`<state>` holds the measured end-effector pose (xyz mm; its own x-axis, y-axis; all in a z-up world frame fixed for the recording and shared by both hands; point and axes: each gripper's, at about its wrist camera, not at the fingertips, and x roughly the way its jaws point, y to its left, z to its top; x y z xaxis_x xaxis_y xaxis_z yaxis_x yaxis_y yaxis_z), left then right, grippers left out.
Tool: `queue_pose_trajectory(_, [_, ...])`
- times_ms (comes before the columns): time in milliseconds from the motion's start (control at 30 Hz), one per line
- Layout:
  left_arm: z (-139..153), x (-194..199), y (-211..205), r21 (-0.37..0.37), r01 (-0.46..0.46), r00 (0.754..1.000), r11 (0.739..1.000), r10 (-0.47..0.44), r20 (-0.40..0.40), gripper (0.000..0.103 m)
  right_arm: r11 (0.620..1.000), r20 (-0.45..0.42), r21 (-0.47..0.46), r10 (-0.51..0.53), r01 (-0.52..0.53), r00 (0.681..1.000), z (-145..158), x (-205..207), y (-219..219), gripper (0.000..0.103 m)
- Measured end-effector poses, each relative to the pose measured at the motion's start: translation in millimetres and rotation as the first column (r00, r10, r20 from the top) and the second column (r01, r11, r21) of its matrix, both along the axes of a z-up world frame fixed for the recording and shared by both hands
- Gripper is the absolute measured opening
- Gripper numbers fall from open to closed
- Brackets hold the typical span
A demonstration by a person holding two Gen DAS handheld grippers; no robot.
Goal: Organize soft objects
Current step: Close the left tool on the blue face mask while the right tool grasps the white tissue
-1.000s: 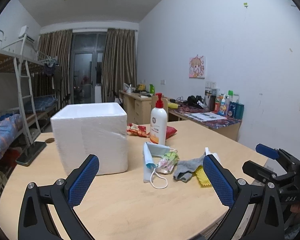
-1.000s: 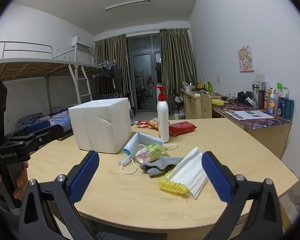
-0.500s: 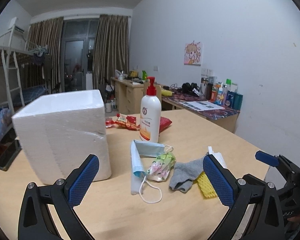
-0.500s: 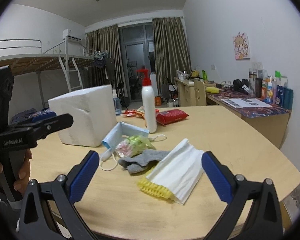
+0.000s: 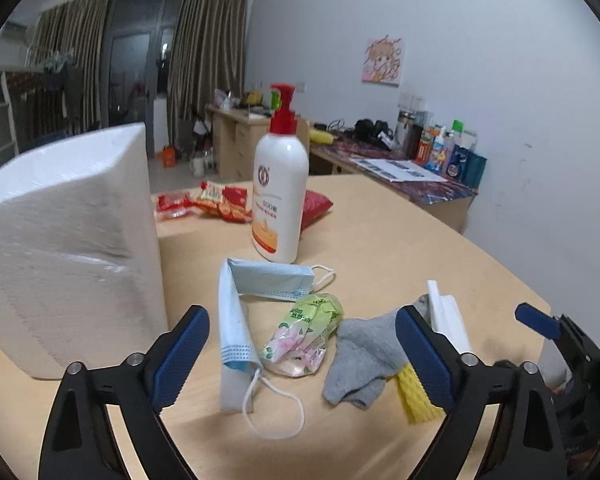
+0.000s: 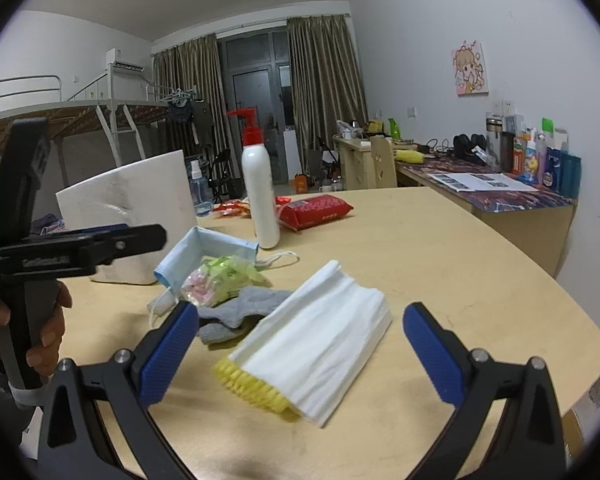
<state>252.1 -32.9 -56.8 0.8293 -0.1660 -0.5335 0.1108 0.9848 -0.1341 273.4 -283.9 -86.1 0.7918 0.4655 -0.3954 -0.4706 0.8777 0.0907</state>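
Note:
A heap of soft things lies on the wooden table [image 5: 380, 240]: a blue face mask [image 5: 236, 312], a green and pink tissue packet [image 5: 304, 332], a grey sock [image 5: 364, 356], a yellow sponge [image 5: 416, 396] and a folded white cloth [image 6: 320, 344]. My left gripper [image 5: 302, 356] is open, just above the mask and packet. My right gripper [image 6: 300, 348] is open, close over the white cloth and the yellow sponge [image 6: 252, 384]. The mask [image 6: 204, 252], packet [image 6: 220, 280] and sock [image 6: 240, 312] lie left of the cloth.
A white foam box [image 5: 64, 248] stands at the left, close to the heap. A white pump bottle [image 5: 280, 200] stands behind the mask, with red snack packets [image 5: 220, 200] beyond it. The table's right edge [image 6: 572, 320] is near. A cluttered desk [image 6: 500, 184] lines the wall.
Both grippers have moved forward and down toward the heap, which now looks larger. Both stay open. Nothing on the table has moved.

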Motion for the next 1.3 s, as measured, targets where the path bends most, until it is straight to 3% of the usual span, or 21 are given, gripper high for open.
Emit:
queue_pose_trajectory(200, [-6,27,7,-0.015,-0.086,0.995,0.996,0.085,-0.052,0.089,1.0,-0.024,-0.011,0.013,-0.014,1.0,-2,10,3,0.103])
queue_pose_trajectory(300, [-10,36,8,0.012,-0.112,0.992,0.994,0.113,-0.062,0.086,0.999,-0.034,-0.025,0.02,-0.021,0.999,-3,16,5,0.103])
queue_pose_trajectory(500, [-18,55,9,0.044,-0.153,0.986,0.987,0.156,-0.063,0.076,0.997,-0.049,-0.067,0.021,-0.024,0.999,-6,25,12,0.103])
queue_pose_trajectory(533, [-20,58,11,0.045,-0.158,0.984,0.986,0.161,-0.075,0.071,0.997,-0.051,-0.069,0.02,-0.024,0.999,-6,26,12,0.103])
queue_pose_trajectory(633, [-26,64,18,0.021,-0.183,0.977,0.983,0.184,-0.107,0.069,0.997,-0.054,-0.074,0.026,-0.03,0.998,-6,30,12,0.103])
queue_pose_trajectory(867, [-40,77,31,0.004,-0.217,0.96,0.976,0.214,-0.183,0.044,0.994,-0.092,-0.099,0.036,-0.045,0.995,-10,36,17,0.103])
queue_pose_trajectory(1067, [-45,79,35,-0.002,-0.222,0.953,0.975,0.217,-0.21,0.019,0.991,-0.136,-0.125,0.022,-0.039,0.99,-15,43,17,0.093])
queue_pose_trajectory(1300, [-44,75,37,-0.005,-0.208,0.959,0.978,0.203,-0.198,0.009,0.99,-0.192,-0.134,0.017,-0.043,0.981,-23,46,14,0.078])
